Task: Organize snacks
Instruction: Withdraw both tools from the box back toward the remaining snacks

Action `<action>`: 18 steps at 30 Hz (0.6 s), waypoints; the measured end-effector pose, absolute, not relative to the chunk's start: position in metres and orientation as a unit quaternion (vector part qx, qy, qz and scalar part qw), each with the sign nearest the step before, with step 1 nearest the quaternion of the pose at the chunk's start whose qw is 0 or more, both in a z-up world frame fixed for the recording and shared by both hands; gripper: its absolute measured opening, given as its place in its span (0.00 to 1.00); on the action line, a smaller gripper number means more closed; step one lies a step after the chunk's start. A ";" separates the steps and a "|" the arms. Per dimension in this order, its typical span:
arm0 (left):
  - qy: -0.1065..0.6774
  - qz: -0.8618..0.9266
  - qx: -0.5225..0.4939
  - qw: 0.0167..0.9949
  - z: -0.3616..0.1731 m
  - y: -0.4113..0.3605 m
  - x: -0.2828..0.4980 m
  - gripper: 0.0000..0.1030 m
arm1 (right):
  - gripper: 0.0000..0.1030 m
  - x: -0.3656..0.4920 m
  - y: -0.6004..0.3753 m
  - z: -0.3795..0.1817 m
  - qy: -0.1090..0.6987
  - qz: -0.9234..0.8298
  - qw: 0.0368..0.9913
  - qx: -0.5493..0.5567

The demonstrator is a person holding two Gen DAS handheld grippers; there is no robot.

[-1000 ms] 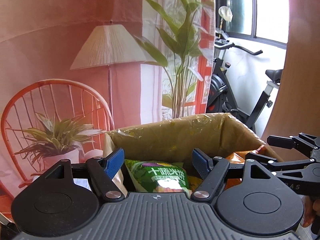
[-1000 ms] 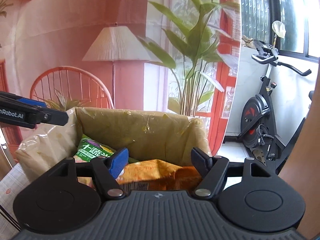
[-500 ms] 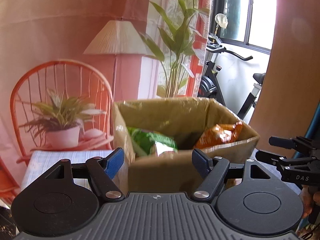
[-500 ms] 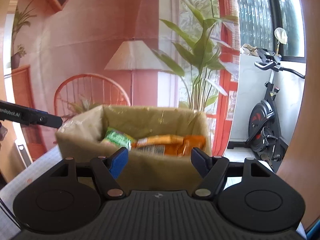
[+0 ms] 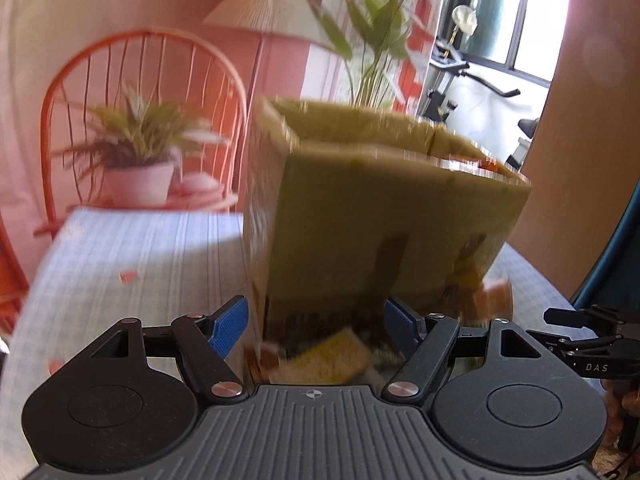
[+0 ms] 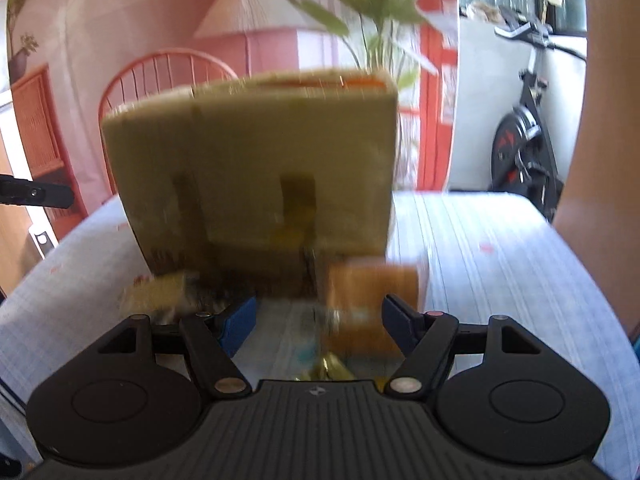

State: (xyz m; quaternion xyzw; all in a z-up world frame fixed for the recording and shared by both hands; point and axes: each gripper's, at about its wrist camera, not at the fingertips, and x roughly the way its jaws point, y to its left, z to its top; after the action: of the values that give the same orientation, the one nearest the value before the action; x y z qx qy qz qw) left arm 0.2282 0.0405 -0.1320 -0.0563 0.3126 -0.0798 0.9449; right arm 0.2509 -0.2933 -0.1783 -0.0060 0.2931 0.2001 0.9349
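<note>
Scene: we see a cardboard box [image 5: 384, 216] standing on a surface [image 5: 132, 256] covered with a light checked cloth; both views are motion-blurred.
Snacks, loose: an orange packet [image 6: 372, 300] lies on the cloth at the foot of the box's near wall; a pale yellowish packet [image 6: 160, 294] lies at the box's other near corner; a small gold-wrapped piece [image 6: 326, 368] sits nearest the right camera.
Snacks, boxed: a sliver of orange shows above the box rim in the right view; we cannot tell what else is inside.
Left hand-held gripper [image 5: 316, 326]: released, jaws wide apart, nothing between the blue pads; a yellow packet [image 5: 332, 354] lies just below and ahead of it.
Right hand-held gripper [image 6: 318, 322]: released, jaws wide, nothing gripped; the orange packet lies just ahead, toward the right-hand pad.
Step in hand (our judgement): coming down to the loose packets for a first pick.
Technique: we centre one packet between the pads before closing, and take it by an edge or crimped seam, since flat foil bags slide and crush.
Technique, right side: we shift the jaws toward the orange packet so both pads straddle it.
Risk: nudging the box wall, or pinching the cloth along with the packet.
</note>
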 end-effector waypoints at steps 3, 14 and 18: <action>0.326 -0.080 -0.063 0.940 -0.148 0.039 0.222 0.75 | 0.70 0.245 -0.300 -0.190 0.310 0.195 0.930 -0.015; 0.348 -0.074 -0.075 0.932 -0.173 0.039 0.209 0.75 | 0.75 0.232 -0.306 -0.226 0.364 0.193 0.906 -0.095; 0.350 -0.073 -0.076 0.931 -0.175 0.039 0.205 0.75 | 0.78 0.229 -0.301 -0.237 0.371 0.200 0.896 -0.139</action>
State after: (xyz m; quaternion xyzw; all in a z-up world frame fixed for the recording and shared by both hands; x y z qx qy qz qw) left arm 0.2049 0.0387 -0.1752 -0.0764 0.3496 -0.0726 0.9310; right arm 0.2290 -0.3010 -0.2369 -0.1387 0.3706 0.2000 0.8963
